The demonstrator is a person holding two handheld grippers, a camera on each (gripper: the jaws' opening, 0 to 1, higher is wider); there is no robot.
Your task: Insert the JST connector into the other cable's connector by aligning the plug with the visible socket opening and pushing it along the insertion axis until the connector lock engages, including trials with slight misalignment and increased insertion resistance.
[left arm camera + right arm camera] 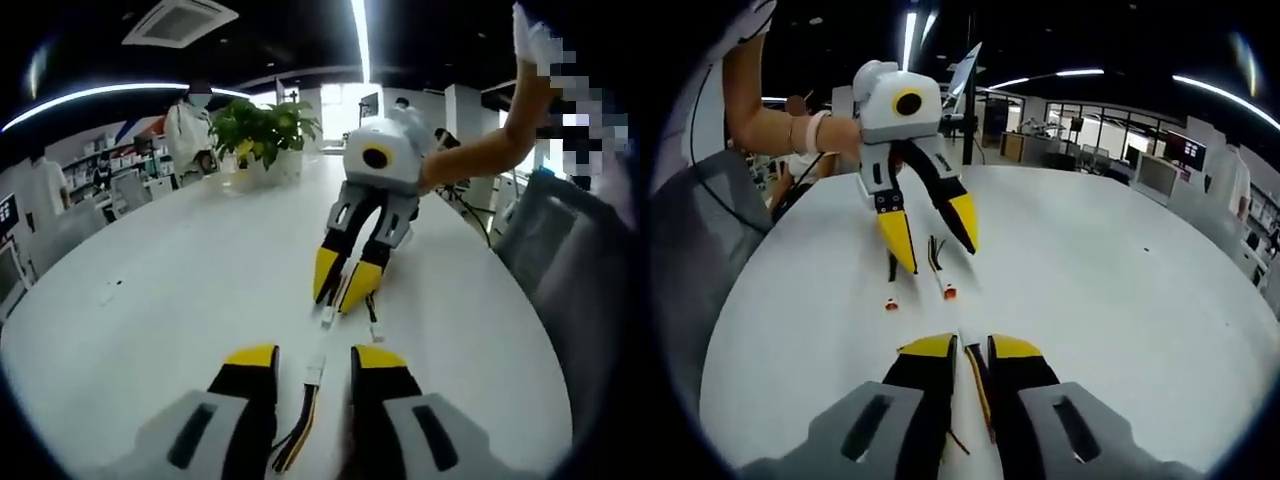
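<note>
The left gripper (312,372), jaws apart, straddles its cable (316,362); the right gripper (340,290), nearly closed, pinches the other cable (978,385). Alignment seems underway; next comes a straight push.

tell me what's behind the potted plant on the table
Behind the potted plant a person in white stands beside shelves. What stands directly behind the leaves is covered.

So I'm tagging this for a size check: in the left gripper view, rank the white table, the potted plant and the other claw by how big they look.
1. White table, by far the largest.
2. Other claw and potted plant look about alike; the claw is nearer the camera, so I won't rank them.
</note>
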